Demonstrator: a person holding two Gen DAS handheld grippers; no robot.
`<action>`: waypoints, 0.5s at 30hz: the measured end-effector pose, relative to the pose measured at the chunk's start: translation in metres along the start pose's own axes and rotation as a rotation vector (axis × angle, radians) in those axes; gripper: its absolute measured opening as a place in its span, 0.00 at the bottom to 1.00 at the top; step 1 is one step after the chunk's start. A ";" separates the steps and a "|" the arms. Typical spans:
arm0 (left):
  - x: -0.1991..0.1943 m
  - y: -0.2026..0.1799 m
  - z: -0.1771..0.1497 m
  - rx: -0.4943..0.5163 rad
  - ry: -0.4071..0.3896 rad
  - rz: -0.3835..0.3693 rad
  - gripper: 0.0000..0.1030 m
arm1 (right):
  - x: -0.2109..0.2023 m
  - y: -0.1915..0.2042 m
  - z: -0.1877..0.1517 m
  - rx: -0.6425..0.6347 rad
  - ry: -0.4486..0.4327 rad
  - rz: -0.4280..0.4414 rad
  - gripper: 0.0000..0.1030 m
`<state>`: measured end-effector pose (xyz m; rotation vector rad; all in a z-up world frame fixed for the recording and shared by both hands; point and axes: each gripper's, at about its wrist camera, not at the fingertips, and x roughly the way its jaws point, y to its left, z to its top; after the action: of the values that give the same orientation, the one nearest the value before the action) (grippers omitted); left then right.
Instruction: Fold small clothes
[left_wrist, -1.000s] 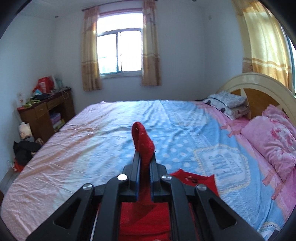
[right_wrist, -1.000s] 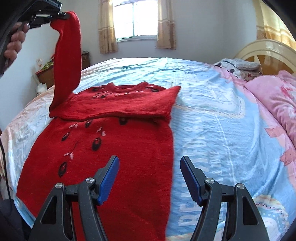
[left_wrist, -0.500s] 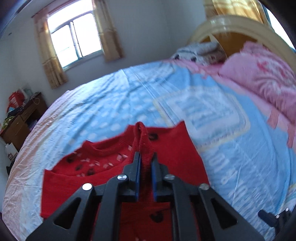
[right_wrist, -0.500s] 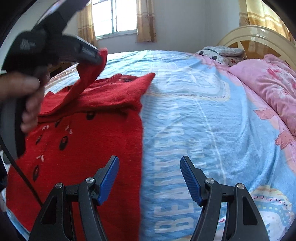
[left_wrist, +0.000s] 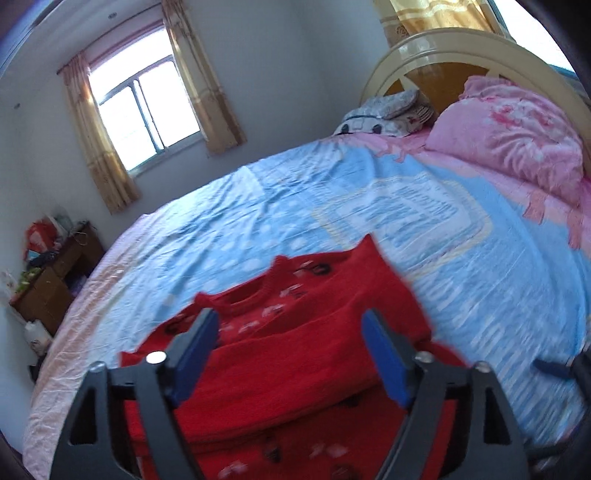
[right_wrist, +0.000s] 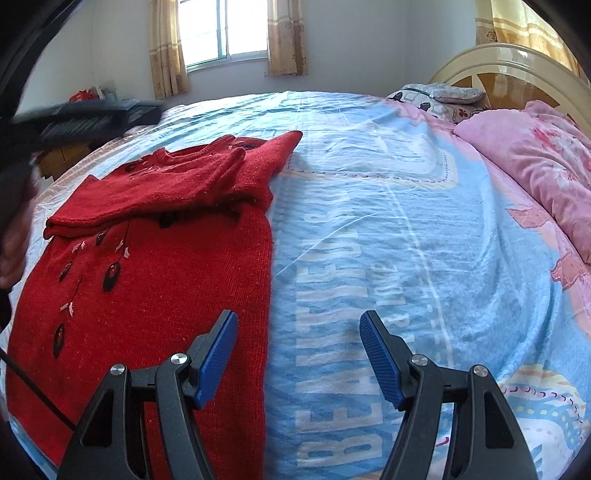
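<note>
Now that the left gripper (left_wrist: 291, 356) has let go of the sleeve it was pinching half a second ago, its blue pads stand wide apart above the red knitted sweater (right_wrist: 147, 258), and both sleeves lie folded across the chest. That likely leaves only the body folds to do. Spread flat near the left edge of the blue patterned bed sheet (right_wrist: 369, 221), the sweater shows dark bead-like motifs down its front. Over its right hem edge, the right gripper (right_wrist: 298, 354) hangs parted and empty.

Home bedroom: bed (right_wrist: 369, 221), pillow (right_wrist: 535, 155).
</note>
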<state>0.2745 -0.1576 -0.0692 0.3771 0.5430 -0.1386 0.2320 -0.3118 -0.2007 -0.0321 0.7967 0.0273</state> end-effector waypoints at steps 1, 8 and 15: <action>0.000 0.005 -0.006 0.007 0.003 0.016 0.84 | 0.000 0.000 0.000 -0.001 -0.001 -0.001 0.67; 0.009 0.069 -0.066 -0.037 0.113 0.138 0.84 | 0.003 0.002 -0.001 -0.011 0.011 -0.010 0.67; 0.020 0.128 -0.112 -0.158 0.195 0.237 0.84 | 0.003 0.001 -0.004 0.002 0.004 -0.018 0.67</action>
<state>0.2673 0.0028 -0.1285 0.2992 0.6920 0.1708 0.2311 -0.3108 -0.2054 -0.0374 0.8003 0.0091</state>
